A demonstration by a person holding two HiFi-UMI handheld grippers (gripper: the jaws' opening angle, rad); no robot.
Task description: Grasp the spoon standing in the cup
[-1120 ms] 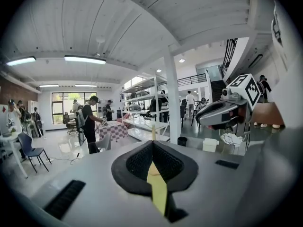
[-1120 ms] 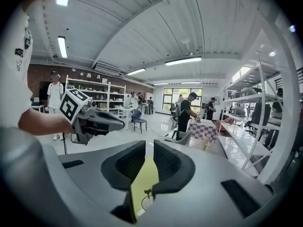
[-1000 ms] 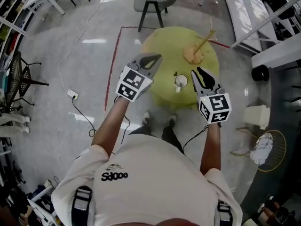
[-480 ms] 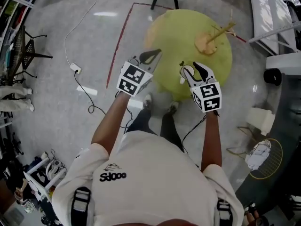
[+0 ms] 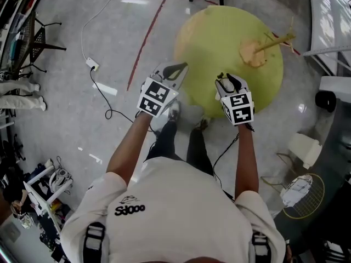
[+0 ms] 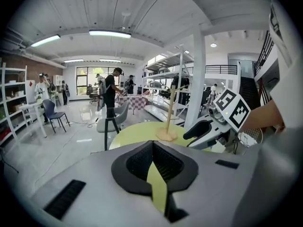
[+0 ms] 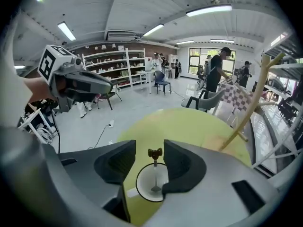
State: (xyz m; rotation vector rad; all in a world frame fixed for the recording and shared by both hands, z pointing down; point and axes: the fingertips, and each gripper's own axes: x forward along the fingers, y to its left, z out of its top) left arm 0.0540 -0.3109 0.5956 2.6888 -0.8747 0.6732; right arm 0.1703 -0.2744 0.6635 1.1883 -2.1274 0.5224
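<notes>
Right claw (image 5: 228, 81) out on straight forearm over near edge of round counter (image 5: 219, 32). Jaws opening, flanking spoon (image 7: 155, 170) handle, pads not touching it. Spoon upright in white cup (image 7: 143, 189) by that edge. Left claw (image 5: 175, 68) held just off counter's left edge, jaws together, empty.

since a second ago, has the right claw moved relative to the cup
Yes: the right claw has shifted left, from beside the cup to astride it; jaws opening, the spoon between them untouched.
</notes>
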